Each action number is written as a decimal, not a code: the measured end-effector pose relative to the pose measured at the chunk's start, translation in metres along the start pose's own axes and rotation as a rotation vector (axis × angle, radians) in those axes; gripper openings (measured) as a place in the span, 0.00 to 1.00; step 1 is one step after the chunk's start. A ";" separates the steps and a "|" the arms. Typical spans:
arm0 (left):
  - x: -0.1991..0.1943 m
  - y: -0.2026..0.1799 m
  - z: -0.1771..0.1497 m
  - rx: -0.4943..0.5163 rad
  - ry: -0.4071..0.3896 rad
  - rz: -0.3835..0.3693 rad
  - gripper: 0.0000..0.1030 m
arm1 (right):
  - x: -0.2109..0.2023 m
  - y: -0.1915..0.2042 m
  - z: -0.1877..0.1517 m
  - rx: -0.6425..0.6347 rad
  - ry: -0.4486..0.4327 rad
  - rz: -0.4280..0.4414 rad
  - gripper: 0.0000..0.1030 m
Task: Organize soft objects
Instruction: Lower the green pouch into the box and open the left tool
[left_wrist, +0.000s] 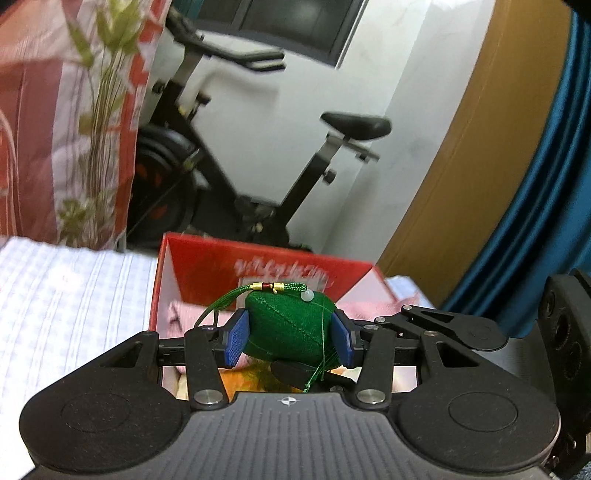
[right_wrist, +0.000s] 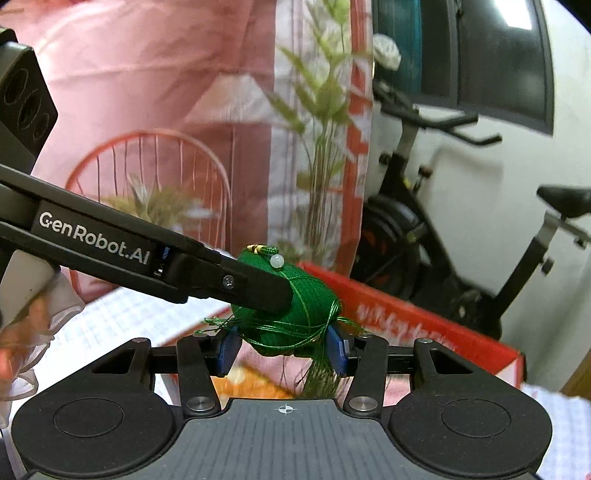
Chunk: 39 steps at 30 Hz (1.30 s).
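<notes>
1. Green sachet (left_wrist: 288, 328) up in the air, over the open red box (left_wrist: 207, 258), clear of the checked cloth (left_wrist: 74, 302) beneath.
2. Left tongs (left_wrist: 288, 338) clamped on the sachet's two sides, blue pads pressed into the weave.
3. Right tongs (right_wrist: 282, 350) bracketing the sachet's underside and the tassel (right_wrist: 321, 373). Hard to say whether the pads actually bite or only stand close.
4. Settle on one holder before moving: firm up one pair, then ease the other off slowly.
5. Mind the loose green threads wound round the body; likely to snag on a finger and drag the sachet aside.
6. Lower straight down into the box beside the pink cloth (left_wrist: 177, 314), and part the pads only once the sachet rests on something.
7. Squeeze lightly; a soft body will probably spring or roll on release.
</notes>
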<state>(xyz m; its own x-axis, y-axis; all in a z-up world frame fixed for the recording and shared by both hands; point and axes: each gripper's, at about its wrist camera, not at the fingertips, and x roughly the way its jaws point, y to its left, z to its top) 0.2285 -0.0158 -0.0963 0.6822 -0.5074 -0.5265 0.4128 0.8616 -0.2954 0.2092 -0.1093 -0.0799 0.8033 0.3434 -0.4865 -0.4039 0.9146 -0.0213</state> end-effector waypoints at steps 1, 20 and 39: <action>0.003 0.001 -0.001 0.002 0.010 0.006 0.49 | 0.006 0.000 -0.005 0.010 0.013 0.003 0.44; -0.002 -0.006 -0.006 0.114 0.011 0.159 0.59 | 0.014 -0.014 -0.038 0.107 0.174 -0.184 0.57; -0.064 -0.024 -0.028 0.202 -0.082 0.298 1.00 | -0.081 -0.031 -0.053 0.194 -0.005 -0.313 1.00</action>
<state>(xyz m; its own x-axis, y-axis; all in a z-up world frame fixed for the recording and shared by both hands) 0.1585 -0.0034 -0.0779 0.8328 -0.2416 -0.4980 0.2943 0.9553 0.0287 0.1336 -0.1765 -0.0859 0.8770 0.0408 -0.4787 -0.0477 0.9989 -0.0024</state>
